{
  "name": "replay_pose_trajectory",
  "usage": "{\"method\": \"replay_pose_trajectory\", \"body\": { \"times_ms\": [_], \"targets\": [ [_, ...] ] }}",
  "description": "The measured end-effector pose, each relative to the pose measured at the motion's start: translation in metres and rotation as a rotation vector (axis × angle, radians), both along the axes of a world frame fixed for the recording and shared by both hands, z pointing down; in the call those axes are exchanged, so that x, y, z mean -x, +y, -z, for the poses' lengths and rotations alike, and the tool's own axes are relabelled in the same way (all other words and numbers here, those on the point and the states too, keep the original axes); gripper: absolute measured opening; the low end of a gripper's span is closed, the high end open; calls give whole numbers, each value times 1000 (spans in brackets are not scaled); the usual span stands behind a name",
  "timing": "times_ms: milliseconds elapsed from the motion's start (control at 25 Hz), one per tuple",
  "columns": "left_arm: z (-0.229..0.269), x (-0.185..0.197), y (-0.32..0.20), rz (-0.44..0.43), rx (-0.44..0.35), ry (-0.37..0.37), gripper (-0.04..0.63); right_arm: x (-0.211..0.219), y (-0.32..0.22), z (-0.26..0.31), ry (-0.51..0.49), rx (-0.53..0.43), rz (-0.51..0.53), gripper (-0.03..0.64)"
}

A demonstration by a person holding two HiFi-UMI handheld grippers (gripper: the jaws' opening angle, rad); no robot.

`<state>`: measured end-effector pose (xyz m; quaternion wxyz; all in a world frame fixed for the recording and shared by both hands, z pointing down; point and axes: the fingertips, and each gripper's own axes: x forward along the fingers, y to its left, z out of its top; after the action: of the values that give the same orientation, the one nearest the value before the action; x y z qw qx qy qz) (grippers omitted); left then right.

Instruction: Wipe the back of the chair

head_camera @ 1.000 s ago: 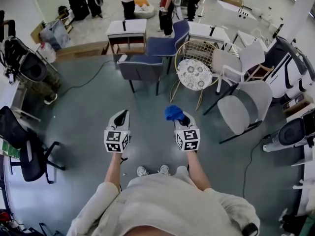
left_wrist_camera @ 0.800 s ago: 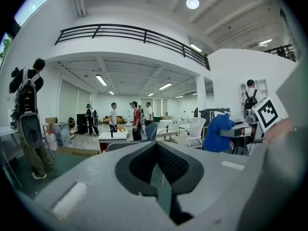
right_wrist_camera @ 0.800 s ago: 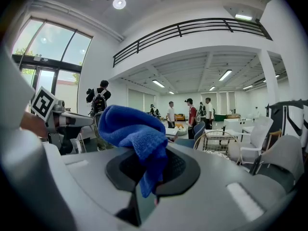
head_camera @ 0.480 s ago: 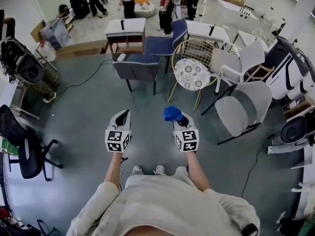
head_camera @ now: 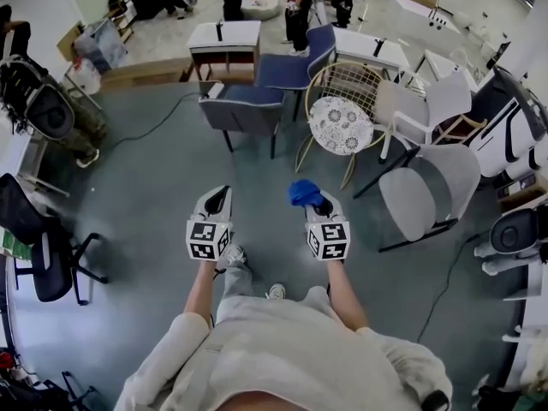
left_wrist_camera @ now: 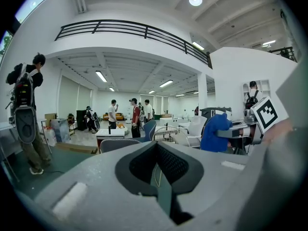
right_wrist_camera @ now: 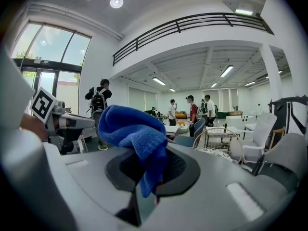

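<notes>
Head view: a person stands on a grey floor with both forearms held forward, level and parallel, at waist height. The left gripper sits at 9 o'clock of the right gripper, near it but apart. A blue cloth is bunched on the right gripper's tip, carried ready for wiping. A group of chairs stands at 12 to 2 o'clock, well apart from both grippers: a blue chair and a wire chair with a patterned seat are nearest. Which one is meant cannot be told, and no wiping has begun.

Left gripper view: the tongs are pressed together with nothing between them, likely idle as the spare tool. The cloth shows at 3 o'clock.

Right gripper view: the tongs pinch a fold of the cloth, the rest heaped above them. The wire chair stands ahead at 3 o'clock, out of reach.
</notes>
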<state>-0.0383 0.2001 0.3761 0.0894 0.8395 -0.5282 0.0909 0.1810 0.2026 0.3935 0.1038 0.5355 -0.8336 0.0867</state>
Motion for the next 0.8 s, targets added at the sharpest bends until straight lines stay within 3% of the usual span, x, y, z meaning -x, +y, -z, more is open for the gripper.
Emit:
{"method": "replay_pose_trajectory", "body": {
  "times_ms": [400, 800],
  "targets": [
    [-23, 28, -96, -45, 24, 32, 0, 41, -87, -15, 18, 20, -30, 49],
    [-15, 102, -223, -89, 28, 49, 0, 119, -204, -3, 41, 26, -64, 49]
  ]
}}
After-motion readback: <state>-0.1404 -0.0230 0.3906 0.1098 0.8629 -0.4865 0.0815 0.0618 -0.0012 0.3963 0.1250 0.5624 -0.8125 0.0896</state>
